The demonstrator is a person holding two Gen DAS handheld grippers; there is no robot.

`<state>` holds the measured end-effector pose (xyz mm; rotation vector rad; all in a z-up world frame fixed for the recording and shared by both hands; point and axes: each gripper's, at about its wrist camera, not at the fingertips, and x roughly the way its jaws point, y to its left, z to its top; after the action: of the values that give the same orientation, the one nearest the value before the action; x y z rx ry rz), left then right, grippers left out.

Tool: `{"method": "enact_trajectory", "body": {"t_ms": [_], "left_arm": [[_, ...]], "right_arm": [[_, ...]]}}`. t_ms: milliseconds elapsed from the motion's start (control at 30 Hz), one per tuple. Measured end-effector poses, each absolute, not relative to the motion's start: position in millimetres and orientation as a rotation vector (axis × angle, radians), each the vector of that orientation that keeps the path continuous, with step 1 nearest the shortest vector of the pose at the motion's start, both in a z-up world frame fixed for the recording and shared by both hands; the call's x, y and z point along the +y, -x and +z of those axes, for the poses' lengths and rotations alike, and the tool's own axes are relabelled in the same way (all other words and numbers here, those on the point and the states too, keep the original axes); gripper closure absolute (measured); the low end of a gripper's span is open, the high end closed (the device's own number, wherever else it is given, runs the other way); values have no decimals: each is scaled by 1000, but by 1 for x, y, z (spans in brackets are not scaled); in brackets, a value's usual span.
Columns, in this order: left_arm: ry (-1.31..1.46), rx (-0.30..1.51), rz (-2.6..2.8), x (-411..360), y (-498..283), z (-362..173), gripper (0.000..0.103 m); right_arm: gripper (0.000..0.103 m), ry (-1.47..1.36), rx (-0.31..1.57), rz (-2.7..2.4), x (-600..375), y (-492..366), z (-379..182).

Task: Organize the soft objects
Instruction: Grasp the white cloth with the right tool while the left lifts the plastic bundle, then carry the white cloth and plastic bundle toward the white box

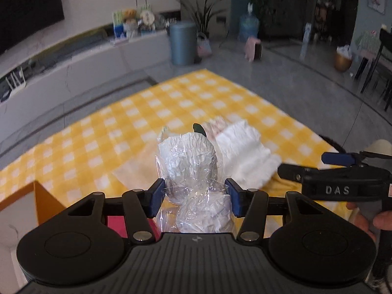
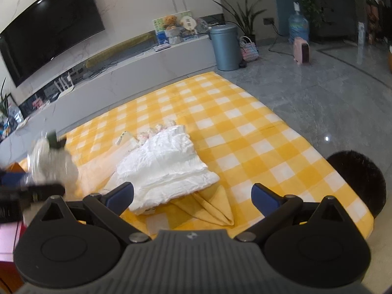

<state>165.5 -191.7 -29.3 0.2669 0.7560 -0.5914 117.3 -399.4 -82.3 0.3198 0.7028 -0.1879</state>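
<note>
The left gripper (image 1: 194,197) has its fingers (image 1: 156,196) clamped on a plastic-wrapped bundle (image 1: 188,159), pinching the crinkly film at the narrow waist between an upper white lump and a lower one. That looks light and squashy, but the film reads as slick, so the waist seems the sensible place to hold, since the lumps bulge out above and below the pads. In the right wrist view the same bundle shows smeared at 9 o'clock, lifted clear of the yellow checked blanket (image 2: 245,122). The right gripper (image 2: 192,197) hangs with its fingers wide apart and nothing between them, just short of the white cloth (image 2: 166,166) lying crumpled mid-blanket. That cloth looks limp and airy; I'd pinch a thick folded edge, not the flat middle. Beneath its near end a yellow folded cloth (image 2: 210,208) pokes out toward 6 o'clock. Hard to read: the dark green bit (image 1: 199,128) on top of the bundle, the small pinkish things (image 2: 156,128) at the white cloth's far edge, and the black furry shape (image 2: 357,176) cut off at 3 o'clock.
</note>
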Motion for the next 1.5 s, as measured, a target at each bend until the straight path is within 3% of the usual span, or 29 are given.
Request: {"method": "enact_trajectory", "body": {"t_ms": [400,733,800,833,867,900,933,967,1133,1367,1500], "left_arm": [[-127,756,-573,-181,-197,-53,42],[-112,748,-561,-174,-197,-58,42],[-138,742,-557,-176,-195,-59,42],[-155,739,-556,-178,-194,-59,42],[-172,734,-552,-180,-192,-60,42],[-185,729,-551,-181,-191,-60,42],[-197,725,-554,-182,-190,-60,42],[-205,721,-560,-183,-189,-60,42],[-189,718,-572,-183,-188,-60,42],[-148,722,-574,-178,-191,-60,42],[8,775,-606,-162,-207,-60,43]], "right_arm": [[3,34,593,-13,-341,-142,-83],[3,162,724,-63,-332,-181,-114],[14,150,784,-53,-336,-189,-121],[40,114,826,-37,-340,-192,-124],[58,54,867,-39,-347,-194,-126],[63,-17,889,-55,-356,-194,-125],[78,-70,889,-66,-364,-191,-123],[84,-97,886,-72,-370,-188,-121],[87,-168,862,-85,-387,-168,-112],[87,-363,684,85,-399,-116,-76],[87,-478,639,179,-405,-99,-71]]}}
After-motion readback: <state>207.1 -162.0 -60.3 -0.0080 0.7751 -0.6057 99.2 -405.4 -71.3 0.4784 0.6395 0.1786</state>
